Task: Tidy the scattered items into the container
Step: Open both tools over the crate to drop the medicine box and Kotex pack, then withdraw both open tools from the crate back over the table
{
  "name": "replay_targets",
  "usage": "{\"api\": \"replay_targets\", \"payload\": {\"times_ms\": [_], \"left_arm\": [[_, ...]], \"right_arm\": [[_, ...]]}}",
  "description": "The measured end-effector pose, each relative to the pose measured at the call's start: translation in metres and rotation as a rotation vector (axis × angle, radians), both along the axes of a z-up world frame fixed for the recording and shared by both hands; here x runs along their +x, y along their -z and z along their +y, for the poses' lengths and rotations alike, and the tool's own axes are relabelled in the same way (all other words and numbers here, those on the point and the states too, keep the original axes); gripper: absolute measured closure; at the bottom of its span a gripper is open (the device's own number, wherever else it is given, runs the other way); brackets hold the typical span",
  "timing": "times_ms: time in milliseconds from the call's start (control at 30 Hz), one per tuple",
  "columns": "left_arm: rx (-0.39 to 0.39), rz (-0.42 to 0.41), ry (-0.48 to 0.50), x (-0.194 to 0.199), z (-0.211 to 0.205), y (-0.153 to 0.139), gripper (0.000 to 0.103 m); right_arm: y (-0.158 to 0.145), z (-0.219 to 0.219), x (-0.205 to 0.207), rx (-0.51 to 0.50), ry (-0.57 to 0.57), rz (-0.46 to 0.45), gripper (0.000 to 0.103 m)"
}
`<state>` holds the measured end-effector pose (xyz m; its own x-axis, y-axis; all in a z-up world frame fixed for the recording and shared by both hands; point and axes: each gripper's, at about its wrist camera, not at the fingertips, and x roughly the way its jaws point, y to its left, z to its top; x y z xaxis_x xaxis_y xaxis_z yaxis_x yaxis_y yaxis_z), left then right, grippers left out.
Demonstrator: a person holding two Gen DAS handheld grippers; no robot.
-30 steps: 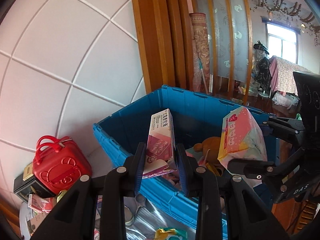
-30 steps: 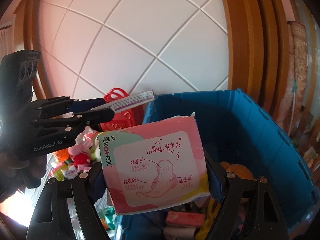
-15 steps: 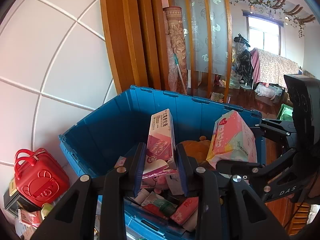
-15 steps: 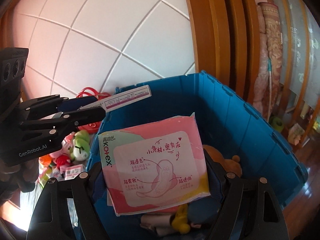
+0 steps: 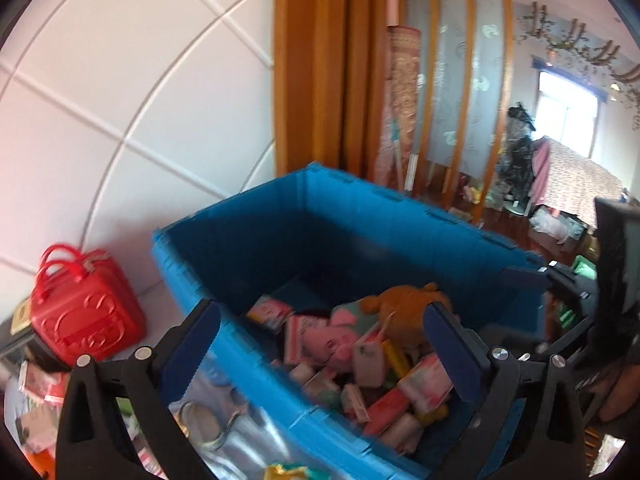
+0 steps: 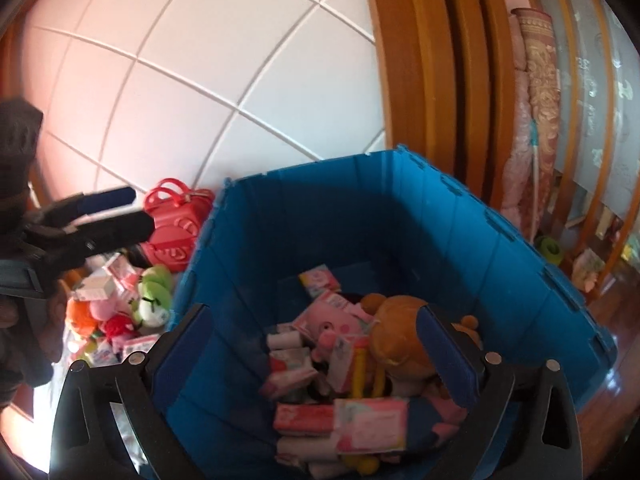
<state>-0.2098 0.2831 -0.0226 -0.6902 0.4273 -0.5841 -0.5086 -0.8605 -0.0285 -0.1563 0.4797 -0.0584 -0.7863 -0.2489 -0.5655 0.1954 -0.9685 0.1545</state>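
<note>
The blue crate holds several packets, a brown plush bear and a pink plush pig. A pink-and-white pad pack lies on top of the pile at the near side. My left gripper hangs over the crate's near left rim, its jaws opening wide with nothing between them. My right gripper hovers over the crate's contents, its jaws also opening and empty.
A red toy case stands against the white panelled wall, left of the crate. Plush toys and loose packets lie scattered on the surface beside it. Wooden posts and a rolled rug stand behind the crate.
Both grippers have let go. The slim pink-and-white box has left the left jaws and the pad pack has left the right jaws and lies in the crate. Both jaws now stand wide.
</note>
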Motion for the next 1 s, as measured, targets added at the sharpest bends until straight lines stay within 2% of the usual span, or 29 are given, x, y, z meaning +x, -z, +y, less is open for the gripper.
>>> {"api": "replay_targets", "payload": {"times_ms": [233,367,533,667,1000], "left_arm": [[-0.058,-0.071,-0.185,0.034,-0.087,0.037,0.0],[-0.101,-0.11,-0.25,0.069,-0.127,0.057,0.0],[-0.118,-0.144,-0.301,0.111,-0.169,0.077,0.0],[-0.133,-0.167,-0.334,0.141,-0.197,0.098,0.0],[-0.149,-0.288,-0.317,0.222,-0.244,0.18,0.0]], "right_arm": [[-0.009,-0.054,0.006,-0.031,-0.215,0.058,0.0],[-0.009,-0.1,0.022,-0.018,-0.349,0.068,0.0],[-0.005,-0.151,0.054,-0.011,-0.449,0.062,0.0],[0.009,-0.186,0.077,0.005,-0.481,0.029,0.0],[0.092,-0.243,0.131,0.09,-0.446,-0.148,0.001]]}}
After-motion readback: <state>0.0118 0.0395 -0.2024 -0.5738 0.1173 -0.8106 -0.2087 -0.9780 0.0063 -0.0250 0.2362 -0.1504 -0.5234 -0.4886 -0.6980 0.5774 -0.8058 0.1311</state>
